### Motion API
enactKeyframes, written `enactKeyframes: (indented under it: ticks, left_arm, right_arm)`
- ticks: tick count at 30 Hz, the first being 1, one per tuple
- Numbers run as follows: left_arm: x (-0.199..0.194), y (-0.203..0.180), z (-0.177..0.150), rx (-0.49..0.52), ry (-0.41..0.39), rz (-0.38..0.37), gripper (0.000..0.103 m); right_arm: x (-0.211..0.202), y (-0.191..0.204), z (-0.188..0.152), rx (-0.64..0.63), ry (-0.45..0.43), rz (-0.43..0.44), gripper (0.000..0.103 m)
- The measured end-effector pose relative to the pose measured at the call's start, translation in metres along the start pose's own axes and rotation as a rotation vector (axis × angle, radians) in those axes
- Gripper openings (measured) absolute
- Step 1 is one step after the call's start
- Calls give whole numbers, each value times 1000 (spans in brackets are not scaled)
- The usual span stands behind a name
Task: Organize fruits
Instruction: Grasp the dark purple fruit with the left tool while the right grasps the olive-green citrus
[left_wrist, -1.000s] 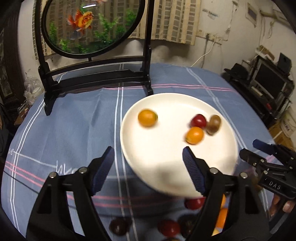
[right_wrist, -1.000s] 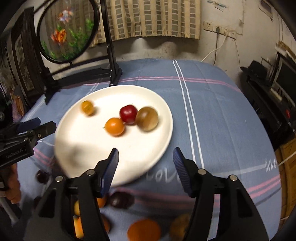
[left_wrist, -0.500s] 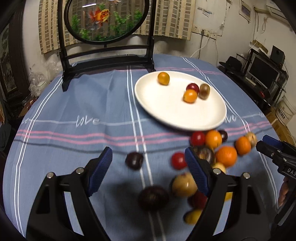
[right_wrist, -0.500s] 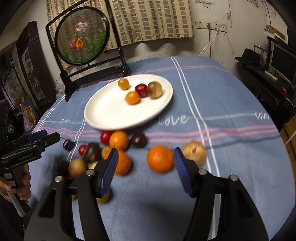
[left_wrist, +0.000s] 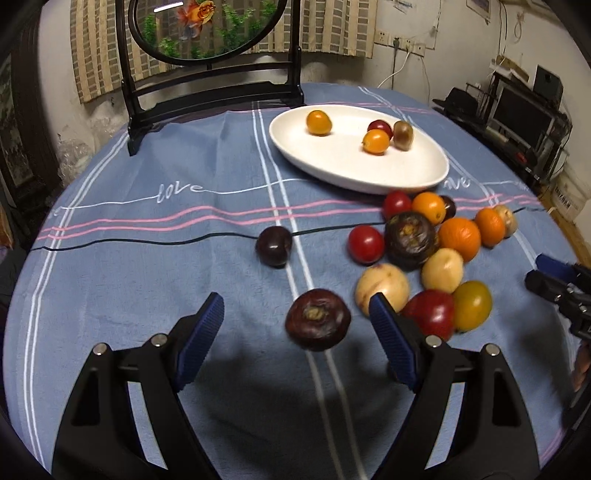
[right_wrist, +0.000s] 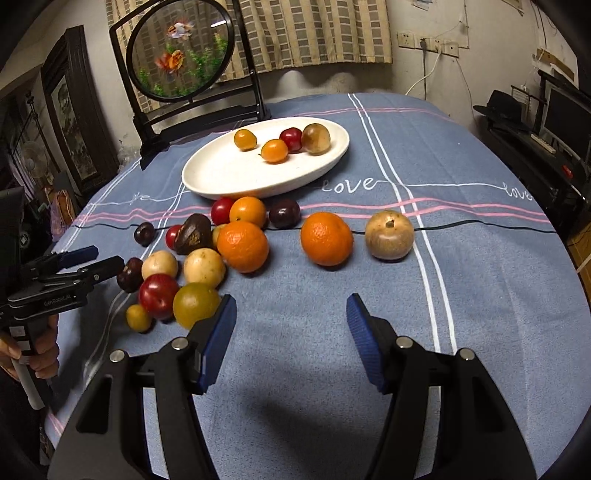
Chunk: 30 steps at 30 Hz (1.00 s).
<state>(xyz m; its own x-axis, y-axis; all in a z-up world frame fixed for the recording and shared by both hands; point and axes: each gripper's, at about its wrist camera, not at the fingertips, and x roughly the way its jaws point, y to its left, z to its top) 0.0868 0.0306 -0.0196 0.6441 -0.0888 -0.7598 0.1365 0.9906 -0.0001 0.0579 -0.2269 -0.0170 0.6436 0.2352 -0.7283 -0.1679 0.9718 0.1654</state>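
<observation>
Nearest, the left gripper (left_wrist: 295, 332) hangs low over the blue striped tablecloth (left_wrist: 166, 266) with its blue-padded fingers spread wide, holding nothing; a dark purple, round mangosteen-like fruit (left_wrist: 317, 324) lies on the cloth between them, its dry tan calyx facing up. The right gripper (right_wrist: 290, 328) is spread just as wide over bare cloth, also holding nothing. Just beyond lie loose fruits in a cluster: a glossy red plum (right_wrist: 159, 295) touching a dull green-yellow round fruit (right_wrist: 196, 303), two pale yellow fruits behind them, then a pebbly-skinned orange (right_wrist: 242, 246). A second orange (right_wrist: 325, 238) and a tan, stemmed round fruit (right_wrist: 389, 234) sit apart to the right. Farther back, the white oval ceramic plate (right_wrist: 221, 177) holds four small fruits: two orange, one red, one brownish. Behind it stands a black-framed round goldfish screen (right_wrist: 181, 51).
</observation>
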Motion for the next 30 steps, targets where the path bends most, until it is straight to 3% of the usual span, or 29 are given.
enactKeyframes:
  ticks: [18,25,30]
  left_arm:
    - [32,-3,-13,8,104,-11,81]
    - [30,-3,-12,10,68,-8,55]
    - [30,-4,-12,10,52,-2,54]
  right_arm:
    - [8,13,-6,-67,9,1,63]
    - [18,34,-9,-152,44,-12,63]
    - [23,47,-8,-195,58,5,63]
